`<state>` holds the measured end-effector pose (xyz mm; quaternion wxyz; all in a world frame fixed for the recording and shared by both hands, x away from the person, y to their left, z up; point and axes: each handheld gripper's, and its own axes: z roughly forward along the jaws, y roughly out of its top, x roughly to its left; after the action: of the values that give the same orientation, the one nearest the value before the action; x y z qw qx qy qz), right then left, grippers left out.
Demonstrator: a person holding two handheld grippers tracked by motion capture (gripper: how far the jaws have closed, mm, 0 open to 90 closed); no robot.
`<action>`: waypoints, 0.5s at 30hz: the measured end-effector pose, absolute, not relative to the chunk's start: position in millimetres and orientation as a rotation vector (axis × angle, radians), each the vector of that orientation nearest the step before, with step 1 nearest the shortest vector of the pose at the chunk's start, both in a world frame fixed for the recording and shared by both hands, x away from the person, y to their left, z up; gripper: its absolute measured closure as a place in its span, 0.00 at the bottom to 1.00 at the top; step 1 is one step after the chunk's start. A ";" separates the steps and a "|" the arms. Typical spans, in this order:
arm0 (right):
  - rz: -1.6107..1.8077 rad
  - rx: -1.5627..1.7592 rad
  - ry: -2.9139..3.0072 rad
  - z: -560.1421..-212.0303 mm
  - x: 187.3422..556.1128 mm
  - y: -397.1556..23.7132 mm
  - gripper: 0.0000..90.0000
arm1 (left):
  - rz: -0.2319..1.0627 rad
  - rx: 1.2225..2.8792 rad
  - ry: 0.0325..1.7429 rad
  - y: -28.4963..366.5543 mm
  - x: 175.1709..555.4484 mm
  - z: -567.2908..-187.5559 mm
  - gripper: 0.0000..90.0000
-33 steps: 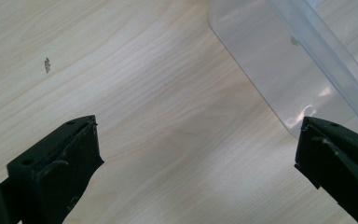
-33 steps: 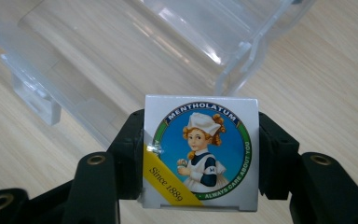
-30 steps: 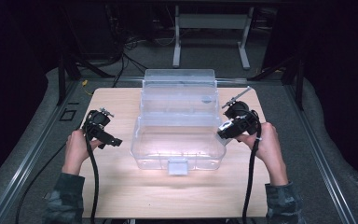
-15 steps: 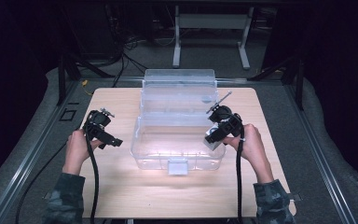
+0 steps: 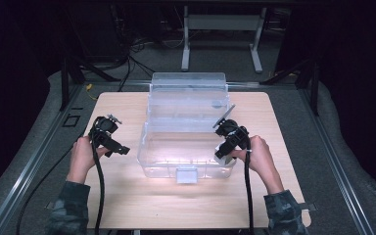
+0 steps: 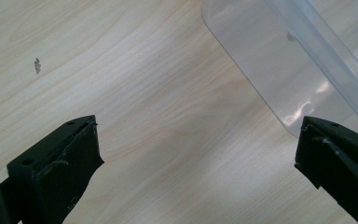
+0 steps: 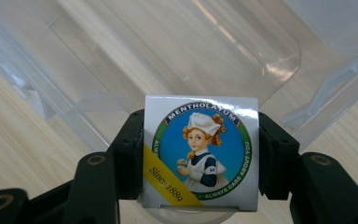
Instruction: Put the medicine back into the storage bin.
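Two grippers are at work over a wooden desk [image 5: 127,205]. A big clear plastic box [image 5: 186,147] sits in the middle of the desk with its lid standing open at the 12 o'clock side.

In the high view, the right gripper [image 5: 221,152] is at the 3 o'clock side of the box, right at its near right corner, just over the rim. Its jaws pinch a small white Mentholatum box [image 7: 199,151] from both sides. In the right gripper view the little box shows a round blue picture with a green ring and a yellow stripe that says "Since 1889". It sits upright between the jaws, over the clear box, and you can see the clear walls and the wood behind it. In the high view the little box [image 5: 222,151] is a small pale block at the tip of that gripper.

The left gripper [image 5: 123,150] is at the 9 o'clock side of the clear box, near it but not touching. In the left gripper view its jaws are spread wide with nothing between them. Below them is bare wood, and a rounded corner of the clear box [image 6: 279,70] shows at about 2 o'clock.
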<state>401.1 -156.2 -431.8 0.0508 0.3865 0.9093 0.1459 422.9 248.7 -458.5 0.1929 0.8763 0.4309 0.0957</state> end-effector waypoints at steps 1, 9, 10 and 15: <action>0.436 1.180 2.768 -433.6 401.1 -156.5 0.50 | 0.267 2.458 1.208 248.6 422.9 -458.5 0.00; 0.422 1.197 2.789 -441.0 401.7 -158.5 0.50 | 0.266 2.466 1.197 245.6 422.7 -459.8 0.00; 0.422 1.203 2.788 -441.1 401.6 -158.4 0.50 | 0.265 2.470 1.194 245.0 422.6 -459.7 0.00; 0.404 1.212 2.794 -442.5 402.3 -157.7 0.50 | 0.266 2.473 1.192 243.7 422.7 -460.3 0.00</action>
<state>402.3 -157.7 -442.5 0.0346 0.3942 0.9089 0.1313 422.7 243.7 -460.3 0.1906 0.8801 0.4243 0.0947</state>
